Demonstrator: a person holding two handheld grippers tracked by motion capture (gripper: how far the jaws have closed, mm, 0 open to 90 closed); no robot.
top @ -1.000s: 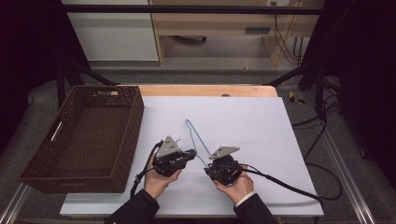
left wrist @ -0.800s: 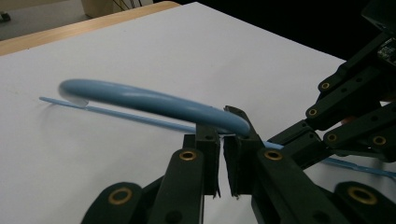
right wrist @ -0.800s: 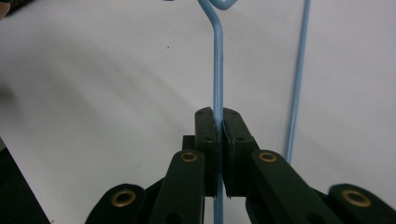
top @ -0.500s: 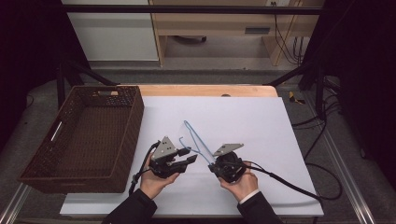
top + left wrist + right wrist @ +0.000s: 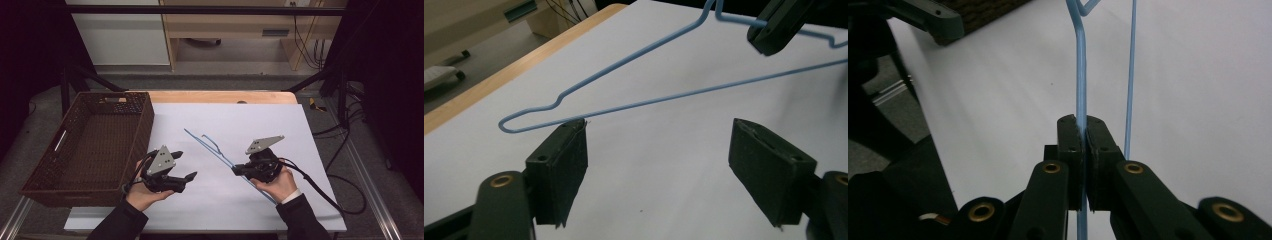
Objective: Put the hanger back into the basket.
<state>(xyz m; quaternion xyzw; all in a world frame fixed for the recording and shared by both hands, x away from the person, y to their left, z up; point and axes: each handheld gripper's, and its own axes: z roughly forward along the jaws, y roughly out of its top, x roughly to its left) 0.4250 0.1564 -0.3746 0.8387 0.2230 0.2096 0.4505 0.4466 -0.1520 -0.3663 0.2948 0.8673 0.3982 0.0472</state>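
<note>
- The blue wire hanger (image 5: 220,152) lies slanted on the white bench (image 5: 280,125), near its middle, with its hook toward the far side.
- The right claw (image 5: 1082,131) is pressed together on one wire of the hanger, near the lower arm.
- The left claw (image 5: 669,165) is spread wide and holds nothing; the hanger's corner is just beyond its jaws.
- I judge the grasp is made, and the next move is probably to lift and carry it left to the wicker basket (image 5: 60,175).
- The basket wall stands high, so the hanger must clear its rim; the bench between is open.
</note>
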